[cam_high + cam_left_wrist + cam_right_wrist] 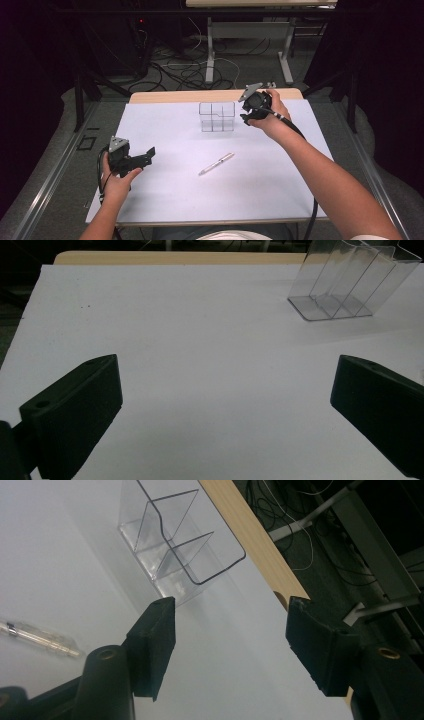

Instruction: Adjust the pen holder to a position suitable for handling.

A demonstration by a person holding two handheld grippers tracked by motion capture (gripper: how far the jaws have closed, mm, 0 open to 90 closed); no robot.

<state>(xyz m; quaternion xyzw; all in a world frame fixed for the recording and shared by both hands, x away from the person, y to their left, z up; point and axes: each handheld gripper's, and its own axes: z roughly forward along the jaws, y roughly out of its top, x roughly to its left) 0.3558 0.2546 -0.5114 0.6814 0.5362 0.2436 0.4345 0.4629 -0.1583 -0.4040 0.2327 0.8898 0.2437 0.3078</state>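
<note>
A clear plastic organiser (217, 116) with several compartments stands upright at the back middle of the white table top (280, 170). A silver pen (216, 164) lies on the sheet in front of it, near the centre. My right gripper (247, 116) is raised just right of the organiser, and its jaws stand open with nothing between them (230, 615). The right gripper view has the organiser (175, 545) ahead and the pen (40, 639) off to its left. My left gripper (148, 155) hovers at the table's left edge, open and empty (225, 375), with the organiser (350, 285) far ahead.
A wooden strip (165, 96) runs along the table's far edge. Beyond it the floor carries tangled cables (180, 70) and the metal legs of another table (210, 50). Dark curtains close both sides.
</note>
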